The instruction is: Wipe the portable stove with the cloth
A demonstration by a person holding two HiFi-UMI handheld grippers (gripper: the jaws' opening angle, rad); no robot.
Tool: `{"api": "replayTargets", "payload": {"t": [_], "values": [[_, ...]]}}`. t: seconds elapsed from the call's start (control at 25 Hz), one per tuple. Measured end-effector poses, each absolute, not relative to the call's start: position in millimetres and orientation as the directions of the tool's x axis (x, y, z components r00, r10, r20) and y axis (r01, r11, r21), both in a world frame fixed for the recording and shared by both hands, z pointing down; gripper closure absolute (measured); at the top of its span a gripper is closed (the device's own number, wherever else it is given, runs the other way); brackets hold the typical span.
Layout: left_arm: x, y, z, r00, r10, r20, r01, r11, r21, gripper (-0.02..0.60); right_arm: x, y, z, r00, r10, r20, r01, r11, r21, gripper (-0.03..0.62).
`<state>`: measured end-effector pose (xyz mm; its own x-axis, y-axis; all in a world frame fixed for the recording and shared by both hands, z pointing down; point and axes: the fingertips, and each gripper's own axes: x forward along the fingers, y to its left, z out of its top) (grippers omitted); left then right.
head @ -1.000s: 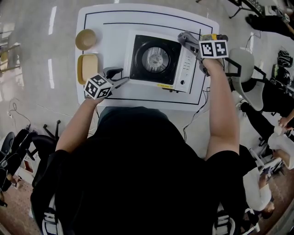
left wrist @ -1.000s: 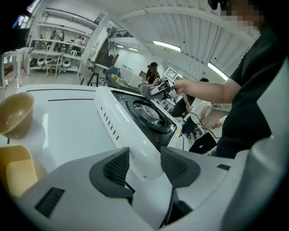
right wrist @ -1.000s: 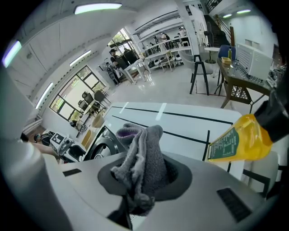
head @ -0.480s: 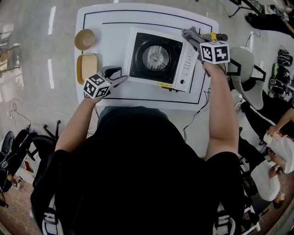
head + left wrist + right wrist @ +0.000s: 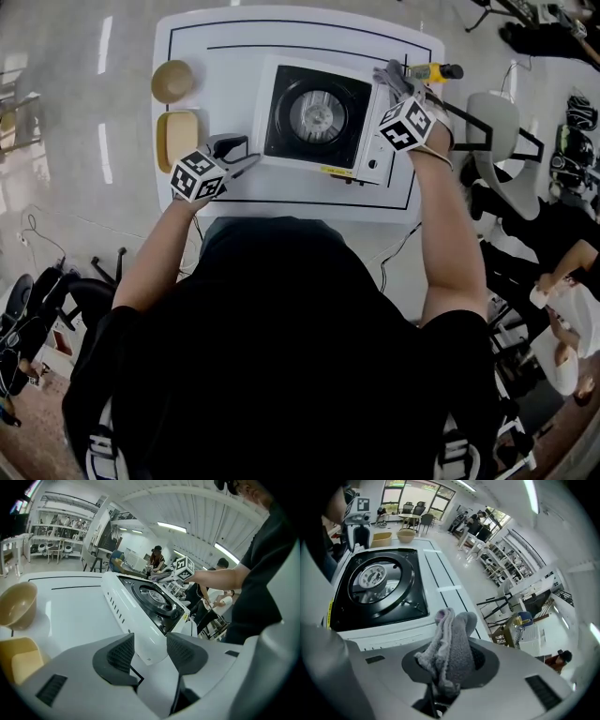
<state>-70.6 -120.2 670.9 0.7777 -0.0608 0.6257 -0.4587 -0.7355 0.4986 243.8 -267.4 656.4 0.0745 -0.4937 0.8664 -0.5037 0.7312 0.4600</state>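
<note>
The white portable stove (image 5: 319, 117) with a black top and round burner (image 5: 375, 581) stands in the middle of the white table (image 5: 206, 56). My right gripper (image 5: 398, 86) is shut on a crumpled grey cloth (image 5: 454, 639) and hangs over the stove's right side, above the white control panel (image 5: 380, 131). The cloth (image 5: 386, 73) sticks out past the jaws. At the stove's near left corner (image 5: 150, 644) is my left gripper (image 5: 246, 153), open, the corner showing in the gap between its dark pads (image 5: 119, 656).
A tan bowl (image 5: 174, 80) and a yellow square dish (image 5: 178, 136) sit left of the stove, close to my left gripper. A yellow-and-black tool (image 5: 433, 71) lies at the table's far right edge. A chair (image 5: 492, 122) and seated people are to the right.
My right gripper has rolled and shifted slightly left and nearer, bringing the cloth over the stove's right side. The left gripper and the stove have stayed put.
</note>
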Motion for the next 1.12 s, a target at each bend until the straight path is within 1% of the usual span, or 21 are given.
{"api": "replayTargets", "payload": {"t": [0.16, 0.4, 0.76, 1.12], "values": [[-75, -120, 671, 0.777, -0.066, 0.626, -0.461, -0.738, 0.493, 0.351, 234, -247, 661, 0.063, -0.471, 0.88, -0.441, 0.778, 0.448, 0.487], [-69, -120, 666, 0.779, -0.068, 0.623, -0.452, -0.749, 0.484, 0.351, 227, -213, 661, 0.05, -0.405, 0.913, -0.39, 0.834, 0.391, 0.487], [-62, -113, 662, 0.779, -0.069, 0.623, -0.447, -0.758, 0.474, 0.344, 215, -147, 662, 0.005, -0.319, 0.948, -0.427, 0.856, 0.29, 0.487], [-58, -108, 661, 0.771, -0.074, 0.632, -0.451, -0.764, 0.461, 0.341, 203, -83, 663, -0.032, -0.262, 0.965, -0.444, 0.868, 0.221, 0.487]]}}
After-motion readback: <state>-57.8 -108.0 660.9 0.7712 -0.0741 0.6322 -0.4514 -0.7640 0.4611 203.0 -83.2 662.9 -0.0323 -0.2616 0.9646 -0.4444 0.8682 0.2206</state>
